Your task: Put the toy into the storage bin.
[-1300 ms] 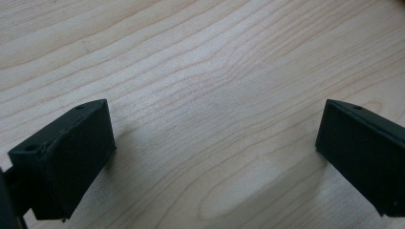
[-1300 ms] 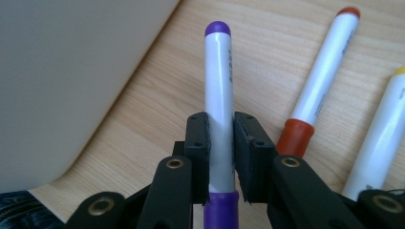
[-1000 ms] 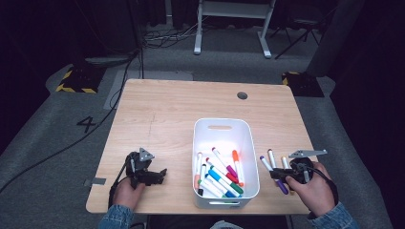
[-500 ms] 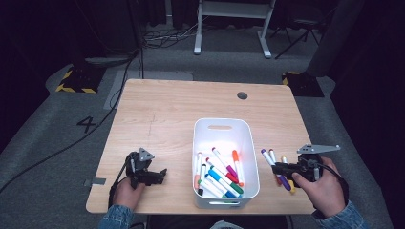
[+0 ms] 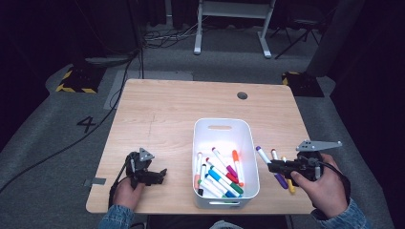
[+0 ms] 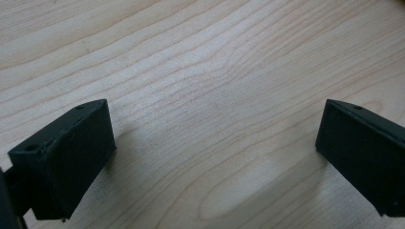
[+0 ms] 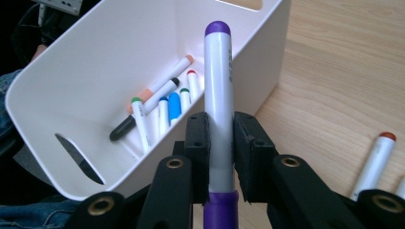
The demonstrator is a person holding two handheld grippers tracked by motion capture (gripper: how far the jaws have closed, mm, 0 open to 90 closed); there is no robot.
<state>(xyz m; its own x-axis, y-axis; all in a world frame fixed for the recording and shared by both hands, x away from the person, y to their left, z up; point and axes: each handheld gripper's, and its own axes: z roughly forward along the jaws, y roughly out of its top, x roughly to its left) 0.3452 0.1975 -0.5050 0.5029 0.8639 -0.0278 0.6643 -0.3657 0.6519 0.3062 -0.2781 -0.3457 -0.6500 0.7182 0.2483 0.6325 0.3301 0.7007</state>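
- Right tongs [image 7: 220,138] are clamped tight on a purple-capped marker [image 7: 218,90], holding it off the tabletop [image 5: 167,109], just right of the white bin [image 5: 248,143].
- The bin's near wall stands between marker and the pile of markers [image 5: 217,174] inside.
- More loose markers [image 5: 282,171] lie on the wood under and beside the right tongs; an orange-capped one [image 7: 375,162] shows in the right gripper view.
- Left tongs [image 6: 210,143] sit wide open on bare wood at the near left edge, gripping nothing, well apart from the bin.
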